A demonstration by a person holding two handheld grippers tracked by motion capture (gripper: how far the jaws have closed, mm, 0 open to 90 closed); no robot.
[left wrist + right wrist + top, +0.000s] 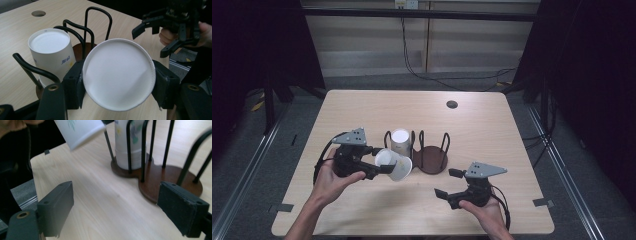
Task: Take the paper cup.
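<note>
One paper cup [393,164] clamped in left hand-held gripper [382,162], beside the rack [431,159]; right hand-held gripper [448,183] agape over bare table [492,130].

Light wood surface [492,130], rounded corners, round hole [452,104] upper right.
Centre frame: brown two-bay wire holder [430,159], directly on surface.

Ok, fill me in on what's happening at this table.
A person works with two handheld grippers. The left gripper is clamped on a white paper cup, held tilted near a black wire cup holder. Another cup already stands in the holder's left slot; the right slot is free. The right gripper is open and holds nothing.
</note>
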